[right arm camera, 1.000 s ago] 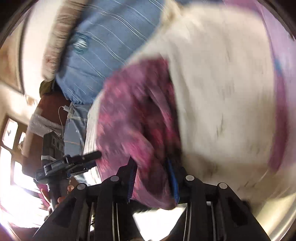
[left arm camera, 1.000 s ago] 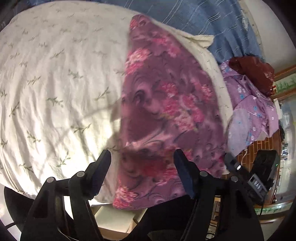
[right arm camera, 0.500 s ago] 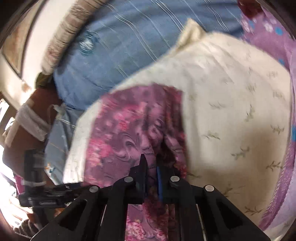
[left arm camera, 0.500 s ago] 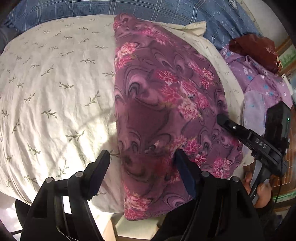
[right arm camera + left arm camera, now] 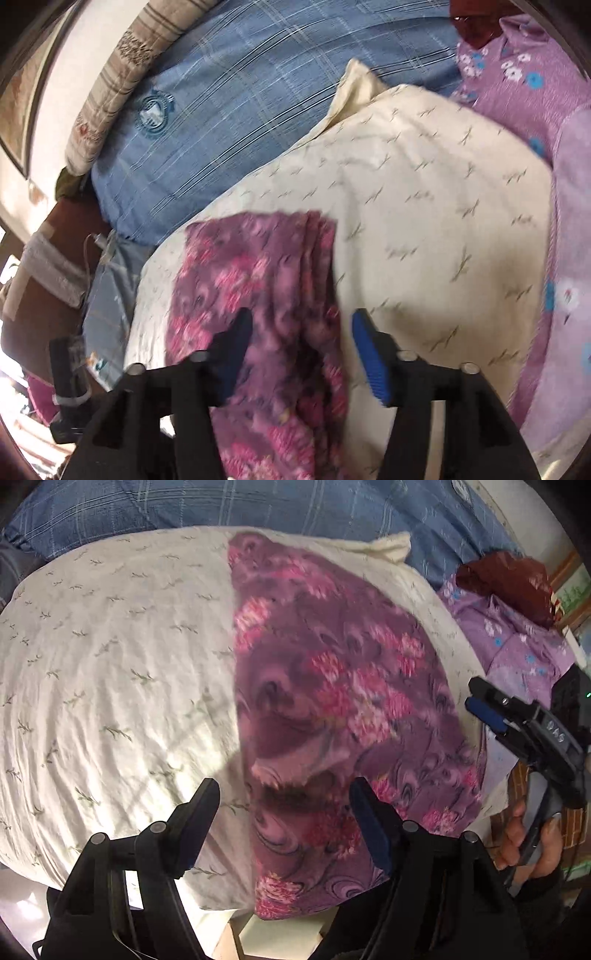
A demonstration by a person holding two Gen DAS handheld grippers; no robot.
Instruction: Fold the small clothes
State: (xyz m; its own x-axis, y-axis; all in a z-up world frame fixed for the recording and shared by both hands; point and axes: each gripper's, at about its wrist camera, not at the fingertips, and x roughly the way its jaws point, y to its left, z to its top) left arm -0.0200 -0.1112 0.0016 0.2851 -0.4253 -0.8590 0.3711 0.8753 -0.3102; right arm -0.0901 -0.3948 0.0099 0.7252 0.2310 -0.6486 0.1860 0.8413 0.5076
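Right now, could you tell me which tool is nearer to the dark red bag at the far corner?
Right. The right tool is past the floral cloth's right edge, below the dark red bag; the left tool is at the cloth's near end.

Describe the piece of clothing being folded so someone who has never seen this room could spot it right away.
Find the big cream pillow with small leaf sprigs, lying on the blue plaid bedding. Spread across its right half is the dark purple cloth with pink flowers and swirls. Unlike the paler lilac garment beside the pillow, which has white and blue flowers, this one is deeper plum.
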